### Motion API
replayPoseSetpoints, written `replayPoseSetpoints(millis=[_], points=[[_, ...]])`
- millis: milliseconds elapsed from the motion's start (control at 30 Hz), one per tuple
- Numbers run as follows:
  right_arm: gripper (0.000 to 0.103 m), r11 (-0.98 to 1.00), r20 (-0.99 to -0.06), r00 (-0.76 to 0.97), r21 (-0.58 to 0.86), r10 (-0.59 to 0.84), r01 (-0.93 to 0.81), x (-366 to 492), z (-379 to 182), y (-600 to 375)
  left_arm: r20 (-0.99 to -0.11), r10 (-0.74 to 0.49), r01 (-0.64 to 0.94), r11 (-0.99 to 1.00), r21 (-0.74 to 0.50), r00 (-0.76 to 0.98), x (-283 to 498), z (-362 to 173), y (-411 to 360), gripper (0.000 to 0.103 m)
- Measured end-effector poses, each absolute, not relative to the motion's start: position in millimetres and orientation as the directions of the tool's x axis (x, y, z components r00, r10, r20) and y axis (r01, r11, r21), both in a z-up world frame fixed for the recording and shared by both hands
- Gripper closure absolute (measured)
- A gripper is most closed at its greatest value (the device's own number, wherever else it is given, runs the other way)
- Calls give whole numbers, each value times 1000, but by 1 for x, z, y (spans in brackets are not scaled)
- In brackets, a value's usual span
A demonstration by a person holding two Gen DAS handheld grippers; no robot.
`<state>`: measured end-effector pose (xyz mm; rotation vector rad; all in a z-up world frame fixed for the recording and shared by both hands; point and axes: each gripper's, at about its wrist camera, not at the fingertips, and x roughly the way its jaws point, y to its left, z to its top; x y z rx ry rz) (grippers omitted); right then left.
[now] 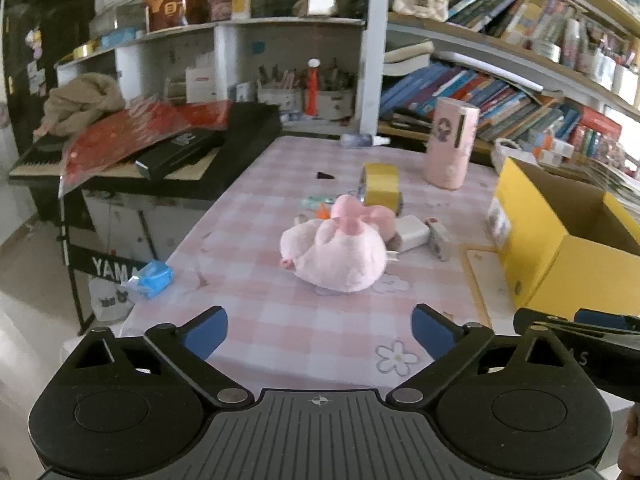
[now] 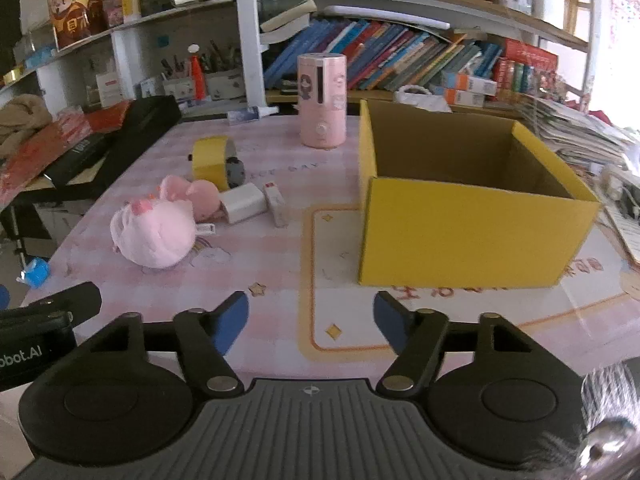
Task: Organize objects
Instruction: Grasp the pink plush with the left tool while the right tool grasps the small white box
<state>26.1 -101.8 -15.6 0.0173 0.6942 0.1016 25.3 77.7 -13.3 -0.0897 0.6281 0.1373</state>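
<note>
grippers left (image 1: pixel 320 330), right (image 2: pixel 311 320) spread, empty | plush (image 1: pixel 336 254) lying, bow toward shelves

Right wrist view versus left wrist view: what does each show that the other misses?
Only the right wrist view shows the yellow box's whole front wall and its open inside; no contents are visible. Only the left wrist view shows the Yamaha keyboard beside the table and the small black piece on the cloth. Both show the pink plush, yellow tape roll, white charger, pink humidifier, and open jaws on each gripper.
</note>
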Motion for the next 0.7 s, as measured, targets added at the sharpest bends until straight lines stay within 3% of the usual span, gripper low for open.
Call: replayPoseSetpoints(millis=[167, 433, 700], points=[[49, 986, -632, 759, 72, 160, -148, 48, -15, -94, -609, 114, -174, 984, -40, 785, 43, -17, 85, 15], [58, 973, -606, 763, 96, 223, -209, 96, -10, -85, -617, 122, -182, 983, -35, 777, 81, -20, 87, 19], [62, 967, -633, 737, 86, 238, -239, 149, -17, -79, -643, 97, -141, 990, -18, 760, 126, -28, 79, 14]])
